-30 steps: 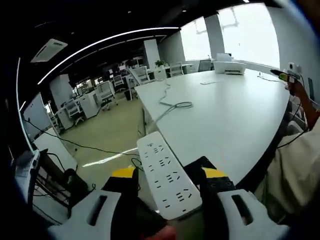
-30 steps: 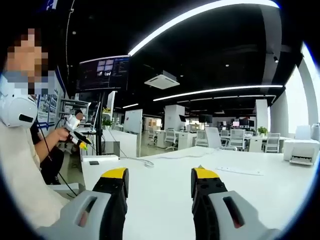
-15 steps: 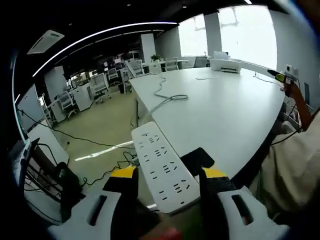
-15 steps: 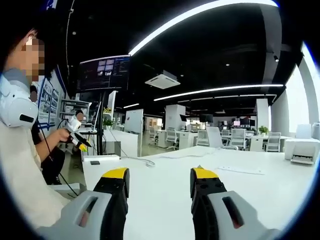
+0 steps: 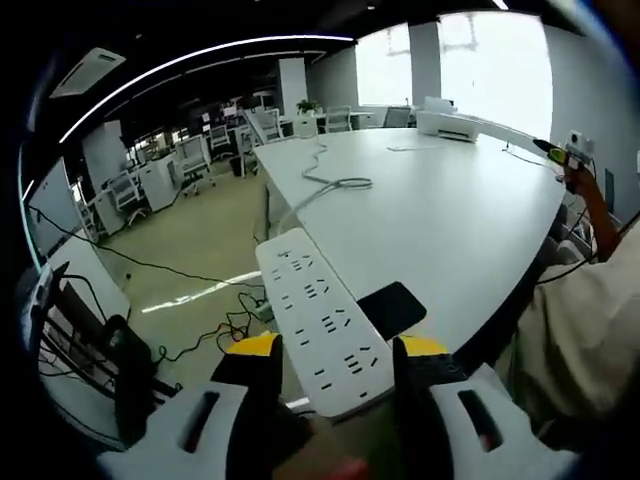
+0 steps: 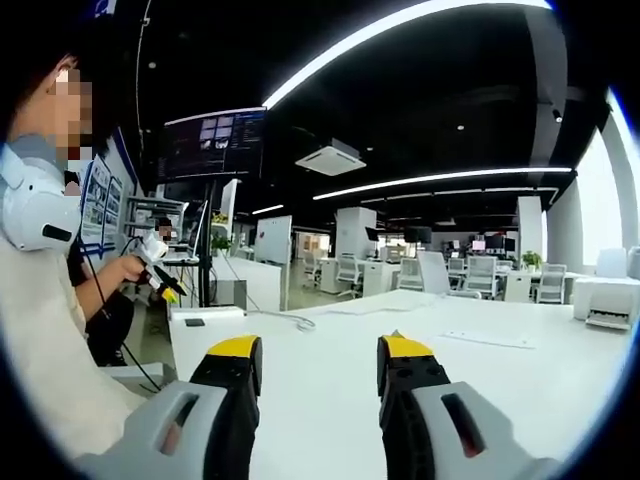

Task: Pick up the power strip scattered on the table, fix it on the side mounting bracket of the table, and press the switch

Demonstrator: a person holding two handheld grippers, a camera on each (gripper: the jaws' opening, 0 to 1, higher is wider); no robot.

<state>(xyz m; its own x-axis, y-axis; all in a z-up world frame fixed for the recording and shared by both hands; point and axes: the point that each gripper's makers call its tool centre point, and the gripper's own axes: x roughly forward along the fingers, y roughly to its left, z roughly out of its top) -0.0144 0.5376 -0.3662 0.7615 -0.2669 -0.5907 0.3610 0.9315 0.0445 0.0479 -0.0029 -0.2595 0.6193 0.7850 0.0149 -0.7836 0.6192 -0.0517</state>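
Note:
A long white power strip [image 5: 322, 322] with rows of sockets stands up between the yellow-tipped jaws of my left gripper [image 5: 335, 352], which is shut on its near end. The strip hangs just off the near corner of the white table [image 5: 440, 215], next to a black bracket [image 5: 392, 308] at the table's edge. A grey cable [image 5: 335, 185] lies coiled on the tabletop farther off. My right gripper [image 6: 312, 356] is held over the white table [image 6: 330, 390] in the right gripper view, open, with nothing between its jaws.
A person's cream sleeve [image 5: 590, 330] is at the right and a person with a hand-held gripper [image 6: 155, 275] sits at the left. A printer [image 6: 603, 305] stands at the table's far end. Cables [image 5: 200, 335] trail on the floor below; office desks and chairs lie beyond.
The left gripper view has dipped and shifted, so the table corner and floor sit higher and closer; the strip stays clamped. The right gripper view has barely moved.

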